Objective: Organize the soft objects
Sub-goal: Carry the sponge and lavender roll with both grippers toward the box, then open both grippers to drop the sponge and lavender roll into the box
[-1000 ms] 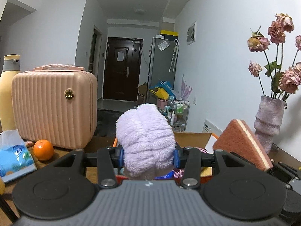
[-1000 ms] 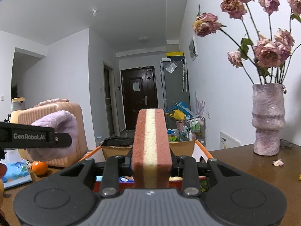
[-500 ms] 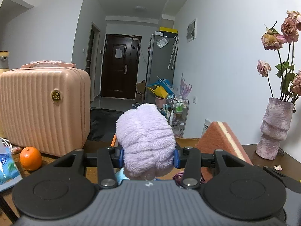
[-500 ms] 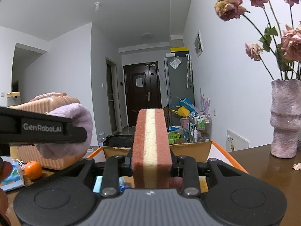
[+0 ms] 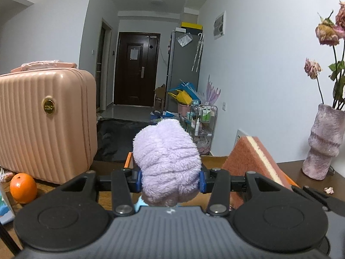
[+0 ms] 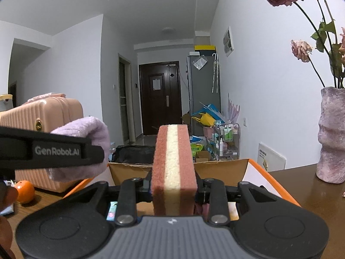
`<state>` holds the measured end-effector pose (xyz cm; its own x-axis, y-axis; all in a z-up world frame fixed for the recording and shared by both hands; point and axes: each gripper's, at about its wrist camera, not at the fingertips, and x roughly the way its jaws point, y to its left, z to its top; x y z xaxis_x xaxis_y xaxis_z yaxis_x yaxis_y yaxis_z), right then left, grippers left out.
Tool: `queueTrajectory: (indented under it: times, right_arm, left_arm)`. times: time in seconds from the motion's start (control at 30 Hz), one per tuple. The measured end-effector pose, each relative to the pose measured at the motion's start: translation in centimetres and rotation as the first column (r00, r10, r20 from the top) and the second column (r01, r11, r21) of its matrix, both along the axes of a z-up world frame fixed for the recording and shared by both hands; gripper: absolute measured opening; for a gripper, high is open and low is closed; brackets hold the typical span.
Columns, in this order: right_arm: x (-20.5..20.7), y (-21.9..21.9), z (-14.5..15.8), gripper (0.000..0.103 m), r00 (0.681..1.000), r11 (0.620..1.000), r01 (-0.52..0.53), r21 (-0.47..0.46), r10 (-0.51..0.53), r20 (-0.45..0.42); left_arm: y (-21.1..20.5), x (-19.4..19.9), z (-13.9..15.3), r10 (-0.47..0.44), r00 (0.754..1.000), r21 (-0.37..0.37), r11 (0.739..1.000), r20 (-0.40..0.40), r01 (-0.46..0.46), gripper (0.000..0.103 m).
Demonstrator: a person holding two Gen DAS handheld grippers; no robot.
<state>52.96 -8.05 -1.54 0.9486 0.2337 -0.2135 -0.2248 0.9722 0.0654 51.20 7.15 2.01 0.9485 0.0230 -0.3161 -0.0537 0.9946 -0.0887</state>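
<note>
Brown table (image 6: 312,196) bears vase (image 6: 332,136), hallway beyond.

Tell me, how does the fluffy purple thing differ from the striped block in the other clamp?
The cloth is lilac, shaggy and bunched into a rounded lump; the sponge is a flat-sided block, two reddish-brown layers around a cream one. The cloth bulges out past the left gripper's fingers; the sponge keeps straight edges in the right gripper. Both are soft, held upright and pinched from two sides.
</note>
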Motion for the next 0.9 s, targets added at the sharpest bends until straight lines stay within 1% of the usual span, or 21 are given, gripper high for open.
queueTrajectory:
  times: [0.1,0.2,0.27,0.33,0.37,0.43,0.47,0.5,0.53,0.57,0.6,0.7,0.9]
  right_arm:
    - [0.8,0.2,-0.1,0.03,1.0,1.0,-0.006,-0.007,0.006,-0.017]
    - [1.1,0.2,-0.3,0.031,0.999,1.0,-0.009,-0.024,0.008,-0.033]
    - [1.1,0.1,-0.4,0.037,0.999,1.0,-0.009,-0.026,0.008,-0.046]
    - [1.1,-0.1,-0.4,0.055,0.999,1.0,0.006,-0.028,-0.008,-0.051]
    - [1.0,-0.2,-0.4,0.059,0.999,0.999,0.019,-0.033,-0.021,-0.048]
    - [0.8,-0.4,-0.4,0.084,0.998,0.998,0.043,-0.038,-0.044,-0.049]
    - [0.7,-0.6,-0.4,0.088,0.997,0.998,0.057,-0.032,-0.059,-0.048]
    - [0.6,-0.8,-0.3,0.095,0.997,0.997,0.066,-0.025,-0.067,-0.049]
    - [0.6,-0.9,-0.3,0.1,0.996,0.997,0.075,-0.02,-0.075,-0.051]
    - [0.6,-1.0,-0.2,0.102,0.995,0.996,0.083,-0.014,-0.084,-0.055]
    - [0.6,-1.2,-0.2,0.103,0.995,0.996,0.087,-0.01,-0.088,-0.056]
    - [0.6,-1.4,-0.1,0.103,0.994,0.996,0.087,0.0,-0.087,-0.07]
    - [0.2,-1.3,0.2,0.103,0.995,0.998,0.065,0.016,-0.064,-0.079]
  left_arm:
    - [0.1,0.5,-0.2,-0.009,1.0,0.004,1.0,-0.008,0.009,0.047]
    - [0.4,0.7,-0.4,-0.033,0.999,-0.007,0.999,-0.017,0.033,0.052]
    - [0.6,0.6,-0.4,-0.039,0.999,-0.012,0.999,-0.021,0.038,0.057]
    - [0.8,0.4,-0.4,-0.052,0.998,-0.022,0.998,-0.021,0.051,0.074]
    - [0.9,0.3,-0.4,-0.045,0.999,-0.025,0.999,-0.016,0.045,0.076]
    - [1.0,-0.1,-0.2,-0.037,0.999,-0.019,0.999,-0.003,0.037,0.082]
    - [1.0,-0.2,-0.1,-0.034,0.999,-0.02,0.999,-0.001,0.034,0.086]
    - [1.1,-0.3,-0.1,-0.028,1.0,-0.024,0.999,0.002,0.028,0.09]
    - [1.2,-0.3,0.0,-0.02,1.0,-0.023,1.0,0.005,0.02,0.096]
    - [1.3,-0.5,0.1,-0.01,1.0,-0.019,1.0,0.009,0.011,0.101]
    - [1.4,-0.6,0.2,0.004,1.0,-0.015,1.0,0.012,-0.004,0.103]
    - [1.5,-1.0,0.4,0.026,0.999,-0.004,1.0,0.021,-0.026,0.103]
    - [2.2,-1.1,0.5,0.057,0.998,-0.006,0.998,0.004,-0.057,0.103]
